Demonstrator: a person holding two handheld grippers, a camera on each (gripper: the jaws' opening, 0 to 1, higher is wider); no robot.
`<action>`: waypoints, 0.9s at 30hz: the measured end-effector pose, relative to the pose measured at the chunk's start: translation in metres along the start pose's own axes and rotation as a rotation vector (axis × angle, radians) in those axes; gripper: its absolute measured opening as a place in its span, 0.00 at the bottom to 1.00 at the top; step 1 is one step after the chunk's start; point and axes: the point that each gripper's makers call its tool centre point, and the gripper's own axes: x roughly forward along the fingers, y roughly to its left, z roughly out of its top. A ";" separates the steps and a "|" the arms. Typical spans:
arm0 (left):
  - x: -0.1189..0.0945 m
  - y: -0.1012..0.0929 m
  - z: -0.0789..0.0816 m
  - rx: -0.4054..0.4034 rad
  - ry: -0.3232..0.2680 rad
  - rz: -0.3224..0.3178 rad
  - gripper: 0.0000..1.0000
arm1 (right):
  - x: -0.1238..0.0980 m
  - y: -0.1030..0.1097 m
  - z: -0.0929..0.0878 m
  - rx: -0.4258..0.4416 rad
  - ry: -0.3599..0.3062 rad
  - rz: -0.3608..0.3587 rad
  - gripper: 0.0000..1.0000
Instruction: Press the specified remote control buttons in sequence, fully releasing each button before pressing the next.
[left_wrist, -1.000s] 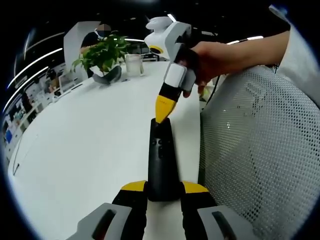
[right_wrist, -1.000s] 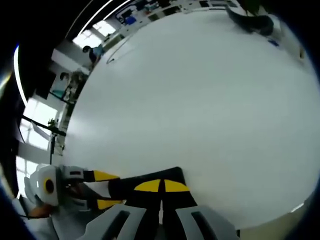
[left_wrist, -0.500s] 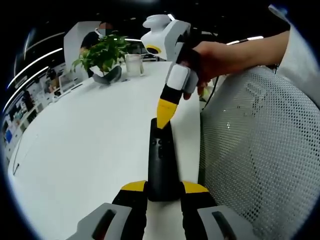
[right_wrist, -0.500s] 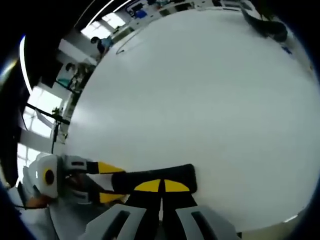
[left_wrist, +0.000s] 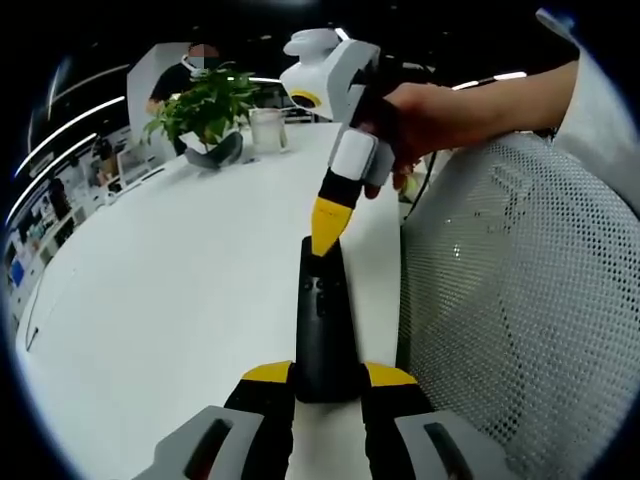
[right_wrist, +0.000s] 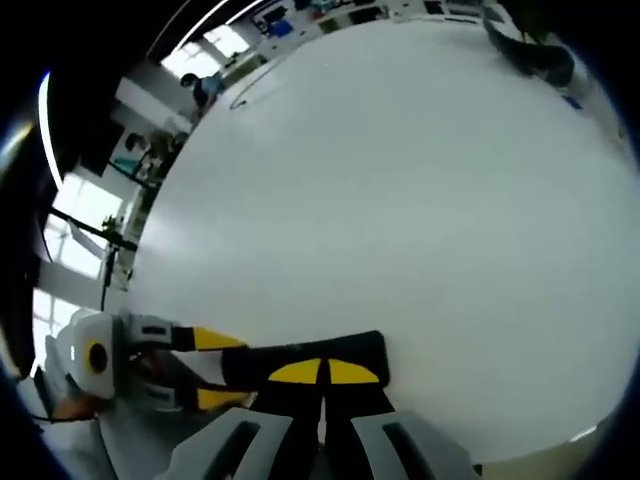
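A black remote control (left_wrist: 322, 320) lies lengthwise above the white table (left_wrist: 160, 290), its near end clamped in my left gripper (left_wrist: 328, 376). My right gripper (left_wrist: 324, 238), held by a hand (left_wrist: 440, 115), comes down from the upper right with its yellow jaws shut. Its tip rests on the remote's far end, just beyond the small buttons. In the right gripper view my right gripper (right_wrist: 322, 372) is shut over the remote (right_wrist: 290, 357), and the left gripper (right_wrist: 205, 368) grips the remote from the left.
A potted plant (left_wrist: 205, 110) and a glass cup (left_wrist: 268, 130) stand at the table's far end. A white mesh chair back (left_wrist: 520, 300) is close on the right of the table edge. A person stands far behind the plant.
The right gripper's tip shifted slightly nearer along the remote's far end a second ago and has held almost still since. The left gripper and remote have not moved.
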 end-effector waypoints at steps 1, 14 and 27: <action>0.000 0.000 0.000 0.000 0.000 0.000 0.25 | 0.000 0.000 0.000 0.005 -0.001 0.001 0.00; 0.001 0.000 0.000 -0.003 -0.002 0.001 0.25 | 0.000 0.000 -0.001 0.019 -0.018 -0.012 0.00; -0.001 0.000 0.002 -0.003 -0.003 0.001 0.25 | -0.001 0.002 0.000 0.004 -0.018 -0.014 0.00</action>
